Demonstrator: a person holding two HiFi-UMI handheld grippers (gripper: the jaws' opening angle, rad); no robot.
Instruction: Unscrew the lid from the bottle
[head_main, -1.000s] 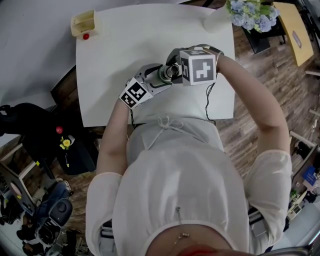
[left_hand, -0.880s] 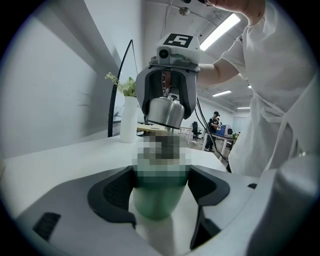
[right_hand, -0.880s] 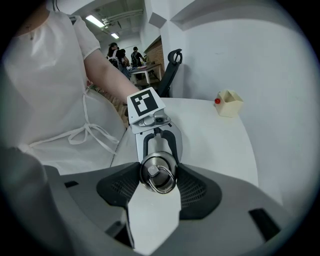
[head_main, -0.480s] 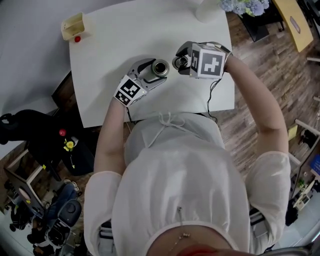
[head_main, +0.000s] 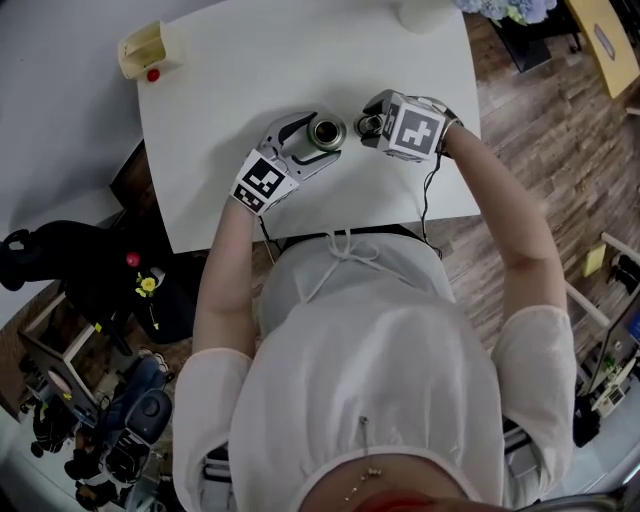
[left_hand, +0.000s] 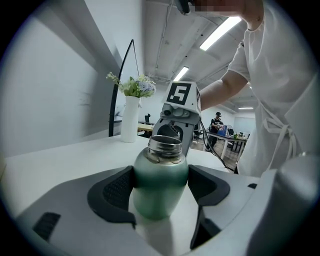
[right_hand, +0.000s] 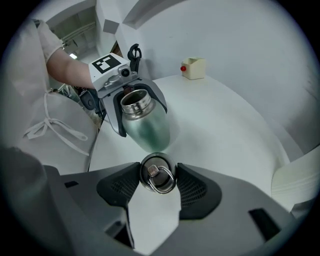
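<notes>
A green metal bottle stands upright on the white table, its steel neck bare. My left gripper is shut on the bottle's body, one pad on each side. My right gripper is shut on the round dark lid with a wire ring on top. The lid is off the bottle and held just to its right, a small gap between them. In the right gripper view the bottle shows beyond the lid, with the left gripper around it.
A small cream box with a red knob sits at the table's far left corner. A white vase with blue and white flowers stands at the far right corner. The table's near edge runs just behind both grippers.
The right gripper has drawn the lid away from the bottle's neck to the right. The left gripper still holds the bottle in place.
</notes>
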